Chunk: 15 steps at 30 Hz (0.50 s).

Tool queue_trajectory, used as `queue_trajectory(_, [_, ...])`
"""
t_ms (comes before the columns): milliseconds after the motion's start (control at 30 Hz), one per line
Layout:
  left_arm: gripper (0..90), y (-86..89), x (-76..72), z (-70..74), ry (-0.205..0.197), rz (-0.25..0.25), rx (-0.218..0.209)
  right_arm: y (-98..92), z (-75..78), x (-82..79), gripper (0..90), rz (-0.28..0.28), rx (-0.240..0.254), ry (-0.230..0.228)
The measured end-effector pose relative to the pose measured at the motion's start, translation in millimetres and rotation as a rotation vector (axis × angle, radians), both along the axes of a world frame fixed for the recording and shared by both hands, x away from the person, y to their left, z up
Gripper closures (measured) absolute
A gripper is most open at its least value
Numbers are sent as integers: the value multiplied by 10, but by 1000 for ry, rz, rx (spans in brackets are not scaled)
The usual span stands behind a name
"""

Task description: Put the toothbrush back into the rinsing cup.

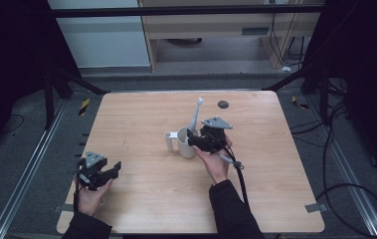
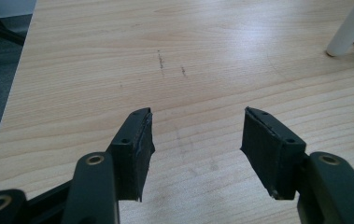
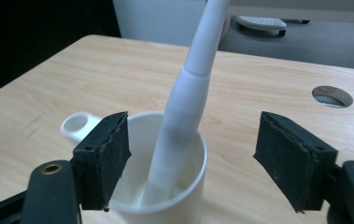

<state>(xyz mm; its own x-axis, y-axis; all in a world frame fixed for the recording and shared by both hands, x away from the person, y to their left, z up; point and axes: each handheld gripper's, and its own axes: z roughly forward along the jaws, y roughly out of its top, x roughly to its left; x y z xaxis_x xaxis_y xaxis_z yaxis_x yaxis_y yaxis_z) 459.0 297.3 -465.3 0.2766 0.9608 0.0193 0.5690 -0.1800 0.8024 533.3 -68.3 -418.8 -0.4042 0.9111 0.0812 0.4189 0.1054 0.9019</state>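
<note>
We see right gripper (image 3: 191, 156) jaws wide, holding nothing | toothbrush (image 3: 184, 107) leaning inside white cup (image 3: 191, 196), frame centre | left gripper (image 2: 195, 140) jaws wide over bare table (image 2: 95, 56), lower left in high view

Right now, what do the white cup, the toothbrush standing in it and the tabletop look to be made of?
The cup: probably glossy plastic or glazed ceramic, going by its smooth white wall and soft sheen. The toothbrush: matte white plastic, seamed partway up its handle. The tabletop: pale wood or wood-look laminate, with straight grain lines and a few scuffs.
</note>
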Motion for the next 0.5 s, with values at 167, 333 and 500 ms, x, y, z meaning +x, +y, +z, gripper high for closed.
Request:
queue_trajectory(167, [421,0,1,-3,0,3,0,-118,37,-196,217,40,-90,4])
queue_trajectory(333, [421,-3,-1,-3,2,2,1,-288,61,-356,200,87,-93,27])
queue_trajectory(500, [419,-1,3,-7,4,2,1,-501,21,-525,189,116,-112,40])
